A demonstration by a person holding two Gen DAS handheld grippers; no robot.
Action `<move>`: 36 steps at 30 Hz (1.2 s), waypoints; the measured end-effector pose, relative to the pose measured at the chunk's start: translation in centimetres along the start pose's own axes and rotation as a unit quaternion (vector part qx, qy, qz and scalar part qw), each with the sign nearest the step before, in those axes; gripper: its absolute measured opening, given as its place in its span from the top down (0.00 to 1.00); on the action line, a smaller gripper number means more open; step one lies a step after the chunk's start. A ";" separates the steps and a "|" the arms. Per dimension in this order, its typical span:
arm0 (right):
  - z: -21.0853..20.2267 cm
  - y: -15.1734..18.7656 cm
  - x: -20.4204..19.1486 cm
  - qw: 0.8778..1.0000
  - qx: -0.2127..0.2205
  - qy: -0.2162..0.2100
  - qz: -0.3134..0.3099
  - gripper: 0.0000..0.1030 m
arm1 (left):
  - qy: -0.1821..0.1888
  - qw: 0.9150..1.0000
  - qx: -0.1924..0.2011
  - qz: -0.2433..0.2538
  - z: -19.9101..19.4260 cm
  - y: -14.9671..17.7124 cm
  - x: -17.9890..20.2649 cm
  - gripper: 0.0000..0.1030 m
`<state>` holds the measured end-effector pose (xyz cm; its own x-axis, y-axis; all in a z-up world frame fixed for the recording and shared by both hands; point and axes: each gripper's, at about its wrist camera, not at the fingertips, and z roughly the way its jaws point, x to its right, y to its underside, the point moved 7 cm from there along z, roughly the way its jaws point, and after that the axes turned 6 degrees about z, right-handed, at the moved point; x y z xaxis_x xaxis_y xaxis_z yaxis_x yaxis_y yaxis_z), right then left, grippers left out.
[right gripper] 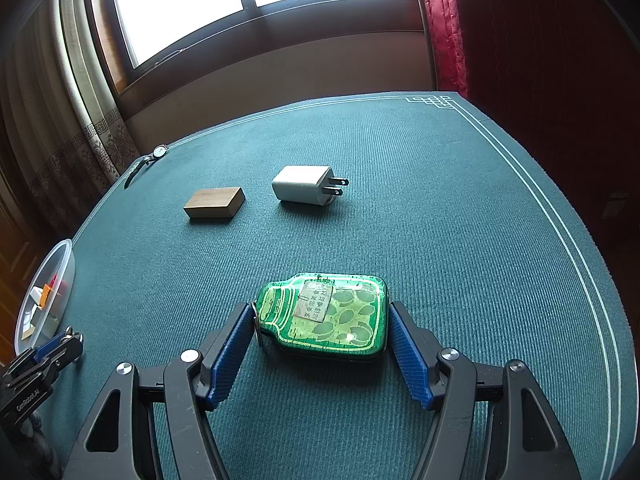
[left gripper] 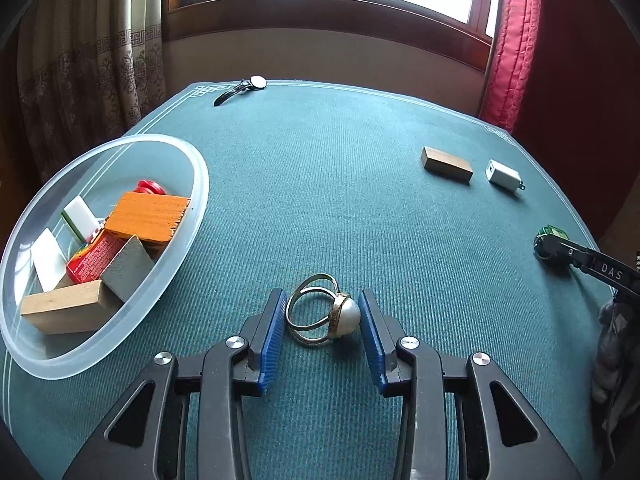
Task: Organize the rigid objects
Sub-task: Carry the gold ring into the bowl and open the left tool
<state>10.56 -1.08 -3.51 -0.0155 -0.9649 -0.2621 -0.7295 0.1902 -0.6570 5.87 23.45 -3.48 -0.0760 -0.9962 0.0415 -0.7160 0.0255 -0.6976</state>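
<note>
Left wrist view first: the left tool (left gripper: 323, 328) sits low on the tabletop (left gripper: 360, 200), its blue pads (left gripper: 274, 334) spread about a ring's width apart and holding nothing yet. The pearl ring (left gripper: 320, 310) lies right between them, the right pad just touching the pearl, the left pad beside the band (whether it touches, hard to say). To do this well, I'd judge, close slowly and squarely so the pearl doesn't squirt out forward, then lift straight up. The clear bowl (left gripper: 120, 184) waits ahead-left of the tool, already carrying blocks and tiles, with bare cloth in between. Far ahead, a wristwatch (left gripper: 244, 87) lies at the tabletop's far edge.

Over to the right wrist view: the right tool (right gripper: 322, 344) is opened wide around the green tin (right gripper: 328, 320), which lies flat between the pads, gripped by neither. The left pad seems to be at the tin's neck; a small gap shows on the right. A firm squeeze across the length should hold. Ahead lie a wooden block (right gripper: 216, 203) and a white charger (right gripper: 304, 190), well apart from the tin. The tabletop's edge curves away to the right, with plenty of room.
</note>
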 end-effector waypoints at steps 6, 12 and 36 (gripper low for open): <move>0.0 0.0 0.0 1.000 0.000 0.000 0.000 0.31 | -0.003 1.000 0.023 0.004 -1.5 -0.6 0.0 0.63; 0.0 0.0 0.0 1.000 0.000 0.001 0.000 0.31 | -0.006 0.999 0.049 -0.003 -3.6 -1.6 -0.9 0.63; 0.3 0.0 0.0 1.000 -0.004 0.010 -0.007 0.31 | -0.094 0.985 0.109 -0.093 -8.9 -1.8 -14.2 0.63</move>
<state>10.78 -1.05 -3.73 -0.0182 -0.9710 -0.2384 -0.7348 0.1747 -0.6554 2.11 38.30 3.55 0.1870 -0.9803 0.0637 -0.5385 -0.1565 -0.8280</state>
